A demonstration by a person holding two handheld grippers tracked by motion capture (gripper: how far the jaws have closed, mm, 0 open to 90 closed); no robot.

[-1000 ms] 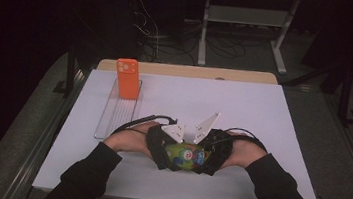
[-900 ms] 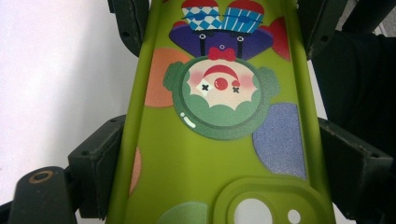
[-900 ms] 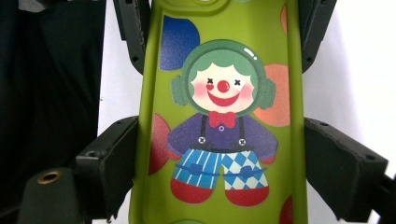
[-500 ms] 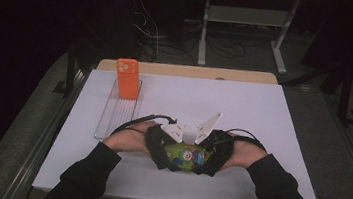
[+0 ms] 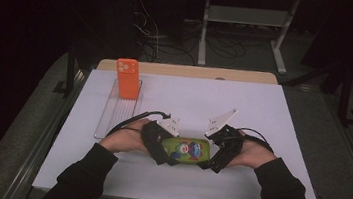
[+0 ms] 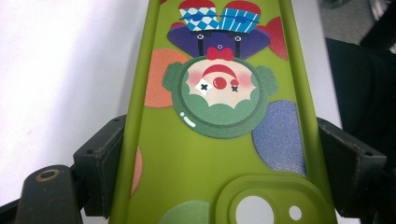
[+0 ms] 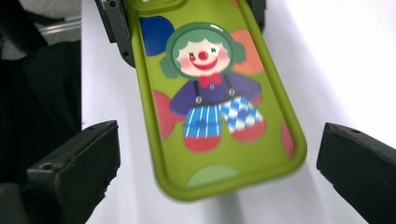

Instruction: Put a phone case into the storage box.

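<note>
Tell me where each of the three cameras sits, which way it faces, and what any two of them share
High view: above the person's side, facing forward and down on the white table; forearms, both hands show.
Left gripper view: on the left gripper, looking along the green phone case clamped between its jaws.
Right gripper view: on the right gripper, jaws just opened, clear of the case's end.
Shared: both gripper views show the case's clown print from opposite ends.

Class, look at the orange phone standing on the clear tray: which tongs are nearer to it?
Left. The left tongs sit just below the tray holding the orange phone; the right tongs lie farther right, beyond the green case.
</note>
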